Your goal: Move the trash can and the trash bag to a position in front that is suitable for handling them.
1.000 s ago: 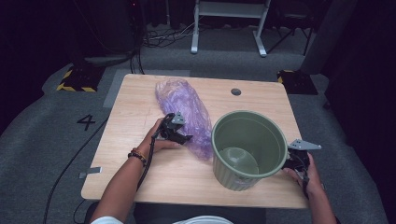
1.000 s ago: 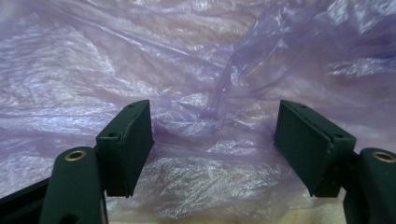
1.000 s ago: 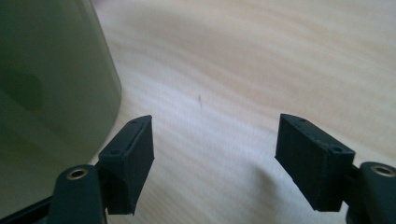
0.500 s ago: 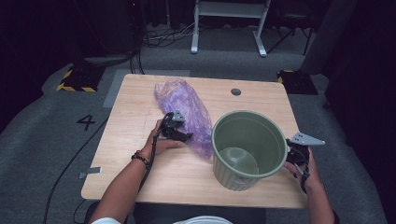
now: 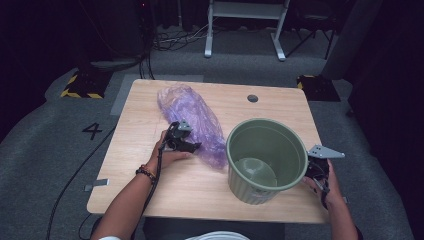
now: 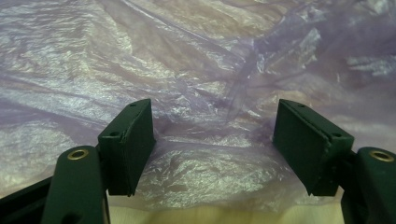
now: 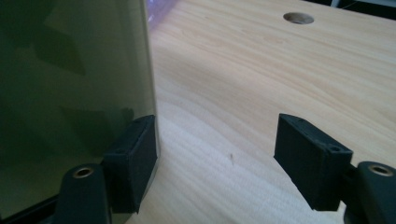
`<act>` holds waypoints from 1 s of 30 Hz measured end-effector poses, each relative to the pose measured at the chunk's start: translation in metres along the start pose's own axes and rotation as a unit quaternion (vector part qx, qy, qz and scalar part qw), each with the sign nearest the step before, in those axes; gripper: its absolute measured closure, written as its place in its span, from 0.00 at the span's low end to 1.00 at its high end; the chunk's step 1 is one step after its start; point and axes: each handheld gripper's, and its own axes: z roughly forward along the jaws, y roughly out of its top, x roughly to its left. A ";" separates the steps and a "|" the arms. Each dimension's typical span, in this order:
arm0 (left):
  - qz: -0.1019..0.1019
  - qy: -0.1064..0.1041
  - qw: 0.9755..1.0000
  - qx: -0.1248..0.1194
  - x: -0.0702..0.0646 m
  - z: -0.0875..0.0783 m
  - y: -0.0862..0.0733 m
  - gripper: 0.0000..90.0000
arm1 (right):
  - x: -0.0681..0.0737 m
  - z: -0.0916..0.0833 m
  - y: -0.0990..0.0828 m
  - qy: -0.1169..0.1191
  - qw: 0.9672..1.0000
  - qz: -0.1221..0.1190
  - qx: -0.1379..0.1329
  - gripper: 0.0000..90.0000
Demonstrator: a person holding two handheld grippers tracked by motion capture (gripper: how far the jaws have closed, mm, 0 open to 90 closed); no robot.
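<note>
Your left gripper sits with its jaws spread wide and nothing between them, its pads pressed right up against the crumpled purple plastic bag, which lies along the desk from the far left toward the middle; in the left gripper view the bag's wrinkled film bulges into the gap between the jaws, but neither pad pinches it. Your left hand rests on the desk just behind that gripper, a beaded bracelet at the wrist. Your right gripper is also wide open and holds nothing: in the right gripper view one pad lies against the outer wall of the green bin while the other stands well clear over bare wood. The bin stands upright at the near right of the desk, its left side touching the bag's near end. A round cable hole lies near the far edge.
</note>
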 end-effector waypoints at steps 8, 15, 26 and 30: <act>0.018 -0.014 1.000 0.000 -0.006 -0.025 -0.024 0.32 | 0.006 -0.020 -0.017 0.013 0.999 -0.025 0.037 0.29; 0.023 -0.023 0.999 0.000 -0.008 -0.045 -0.043 0.32 | 0.030 -0.034 -0.037 0.050 0.995 -0.050 0.077 0.24; 0.049 -0.054 0.997 0.000 -0.014 -0.069 -0.066 0.33 | 0.078 -0.031 -0.049 0.088 0.995 -0.012 0.044 0.20; 0.066 -0.073 0.995 -0.001 -0.021 -0.071 -0.068 0.33 | 0.086 -0.023 -0.043 0.089 0.995 -0.008 0.036 0.17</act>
